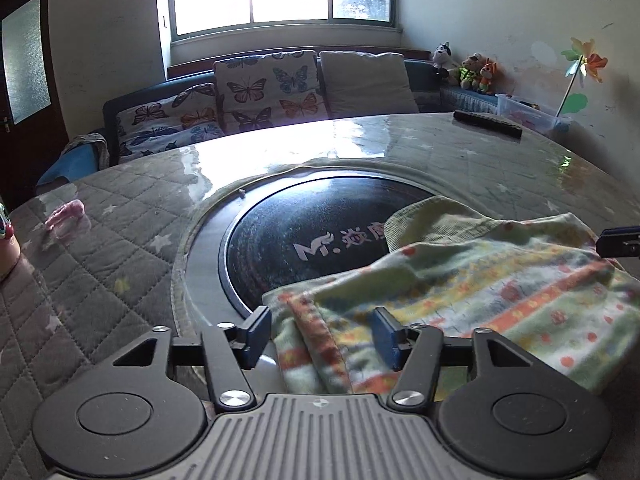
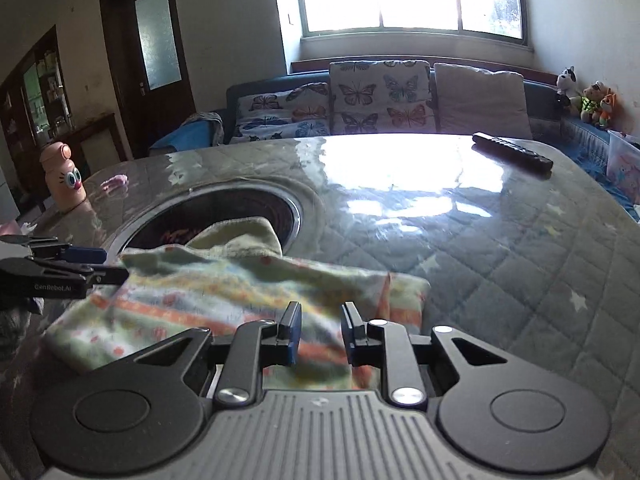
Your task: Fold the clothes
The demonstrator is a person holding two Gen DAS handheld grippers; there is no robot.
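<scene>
Soft, light, floppy striped fleece garment [image 1: 472, 280] bunched partly over tabletop's round inset cooktop [image 1: 304, 236] — best pinched at hem edge. Left gripper [image 1: 318, 338] wide, right gripper [image 2: 320, 332] narrower, both empty.

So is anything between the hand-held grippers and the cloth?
Nothing visible. The cloth lies directly between the open fingers of the left hand-held gripper and the right hand-held gripper; the remote sits far off.
</scene>
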